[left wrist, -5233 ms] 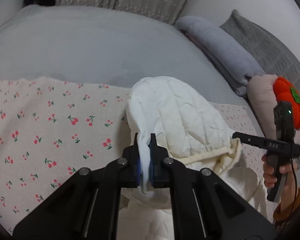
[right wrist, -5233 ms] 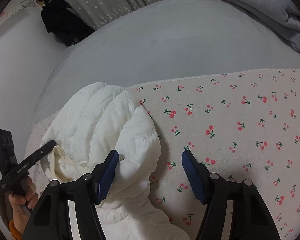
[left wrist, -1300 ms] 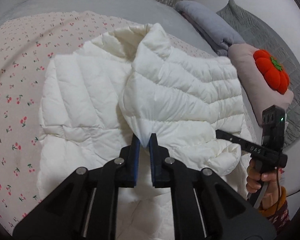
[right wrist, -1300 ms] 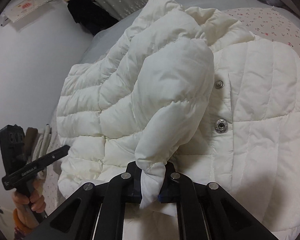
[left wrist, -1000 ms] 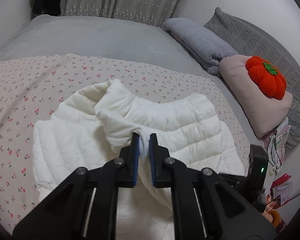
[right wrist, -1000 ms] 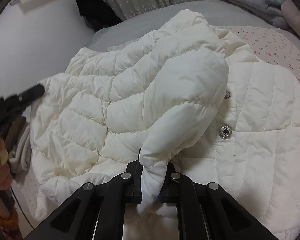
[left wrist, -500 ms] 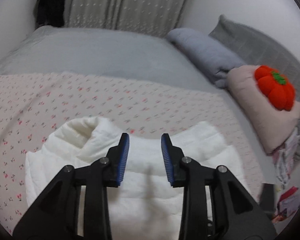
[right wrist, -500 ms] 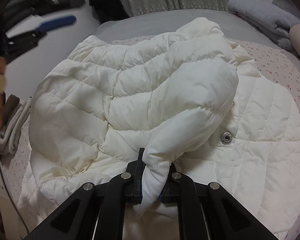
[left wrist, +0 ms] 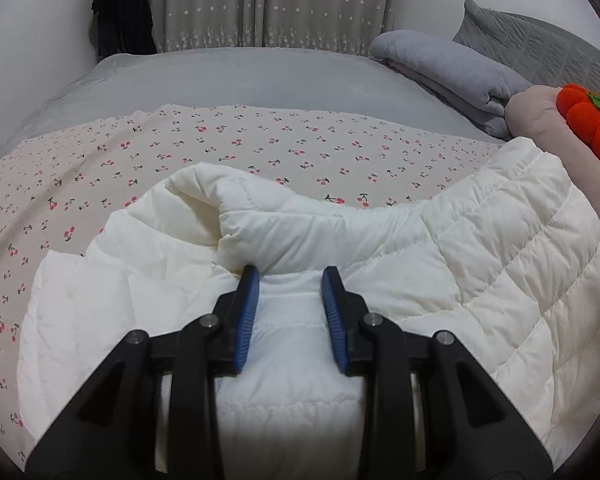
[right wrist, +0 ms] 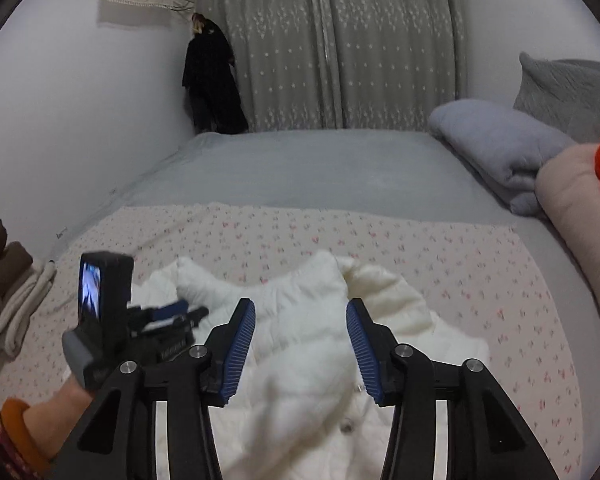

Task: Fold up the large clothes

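White quilted puffer jacket (left wrist: pixel 480 264), soft, light, likely slippery, lies on the bed's cherry-print sheet (left wrist: pixel 220 152) near its front edge; left gripper (left wrist: pixel 288 304) released, right gripper (right wrist: pixel 300 340) opening, neither holding, so a hem corner looks the best grab.

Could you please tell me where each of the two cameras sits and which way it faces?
Left wrist: on the left hand-held gripper, low over the white puffer jacket, facing the curtains; its own open fingers show.
Right wrist: on the right hand-held gripper, higher, facing likewise; its opening fingers, nothing gripped, and the left hand show.
Shared: jacket, cherry-print sheet, folded grey blanket.
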`<state>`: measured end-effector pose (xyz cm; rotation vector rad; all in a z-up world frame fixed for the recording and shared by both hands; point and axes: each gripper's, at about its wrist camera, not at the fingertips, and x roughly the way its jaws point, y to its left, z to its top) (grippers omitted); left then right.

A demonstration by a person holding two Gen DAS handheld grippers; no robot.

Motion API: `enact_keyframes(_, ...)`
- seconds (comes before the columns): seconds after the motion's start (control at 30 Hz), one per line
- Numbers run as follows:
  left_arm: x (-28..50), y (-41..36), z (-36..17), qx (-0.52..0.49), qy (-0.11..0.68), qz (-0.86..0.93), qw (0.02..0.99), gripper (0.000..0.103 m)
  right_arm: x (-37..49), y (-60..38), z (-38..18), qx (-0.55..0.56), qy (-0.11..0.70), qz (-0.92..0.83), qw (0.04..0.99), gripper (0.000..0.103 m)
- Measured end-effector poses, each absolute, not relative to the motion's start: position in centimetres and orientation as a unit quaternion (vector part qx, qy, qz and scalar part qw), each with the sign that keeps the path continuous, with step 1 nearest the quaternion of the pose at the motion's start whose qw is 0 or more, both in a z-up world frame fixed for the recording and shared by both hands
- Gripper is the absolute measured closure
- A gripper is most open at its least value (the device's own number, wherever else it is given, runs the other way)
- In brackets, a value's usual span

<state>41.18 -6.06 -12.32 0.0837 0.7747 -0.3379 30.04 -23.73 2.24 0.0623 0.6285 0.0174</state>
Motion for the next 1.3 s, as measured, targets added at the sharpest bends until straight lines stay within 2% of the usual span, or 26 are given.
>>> enact_keyframes(0.1, 40.9, -5.6, -12.5, 0.04, 0.37, -0.164, 0.914, 0.067, 34.0, -21.8, -0.9, -0.027, 0.327, -0.022, 0.944, 0.078)
enact_keyframes(0.17, 41.4, -4.7, -12.9, 0.02, 0.377, -0.166, 0.911, 0.066, 36.4, -23.2, -4.2, -0.036, 0.356, -0.049, 0.932, 0.08)
enact_keyframes(0.27, 41.8, -3.4, -13.6, -0.02, 0.383, -0.182, 0.905, 0.065, 37.0, -25.8, -8.8, -0.008, 0.414, -0.072, 0.908, 0.081)
enact_keyframes(0.37, 41.9, -2.6, -14.2, -0.048, 0.384, -0.199, 0.901, 0.066, 35.9, -28.4, -12.7, 0.043, 0.436, -0.07, 0.896, 0.083)
enact_keyframes(0.43, 42.3, -2.3, -14.8, -0.064, 0.392, -0.204, 0.895, 0.066, 35.5, -29.3, -13.4, 0.068, 0.429, -0.065, 0.899, 0.084)
enact_keyframes(0.57, 42.6, -2.6, -14.7, -0.062, 0.403, -0.206, 0.89, 0.066, 35.8, -28.4, -13.0, 0.045, 0.436, -0.074, 0.896, 0.084)
enact_keyframes(0.73, 41.3, -2.9, -11.0, -0.042, 0.41, -0.228, 0.882, 0.066, 34.3, -28.7, -9.6, 0.057, 0.425, -0.048, 0.902, 0.079)
enact_keyframes(0.83, 38.4, -2.9, -8.1, -0.021, 0.394, -0.263, 0.88, 0.066, 32.0, -28.0, -6.4, 0.059, 0.406, -0.013, 0.912, 0.068)
enact_keyframes(0.9, 35.9, -3.1, -6.6, 0.002, 0.377, -0.287, 0.881, 0.066, 29.7, -27.0, -4.4, 0.053, 0.386, 0.014, 0.921, 0.057)
enact_keyframes(0.97, 33.4, -3.3, -6.2, 0.017, 0.374, -0.318, 0.871, 0.065, 27.8, -26.0, -3.5, 0.055, 0.376, 0.043, 0.924, 0.055)
enact_keyframes(1.13, 29.9, -4.3, -10.2, 0.074, 0.417, -0.331, 0.843, 0.065, 25.5, -23.4, -7.0, 0.035, 0.421, 0.072, 0.903, 0.055)
enact_keyframes(1.3, 29.7, -4.2, -13.8, 0.057, 0.423, -0.327, 0.843, 0.065, 26.3, -22.9, -11.6, 0.026, 0.459, 0.06, 0.886, 0.055)
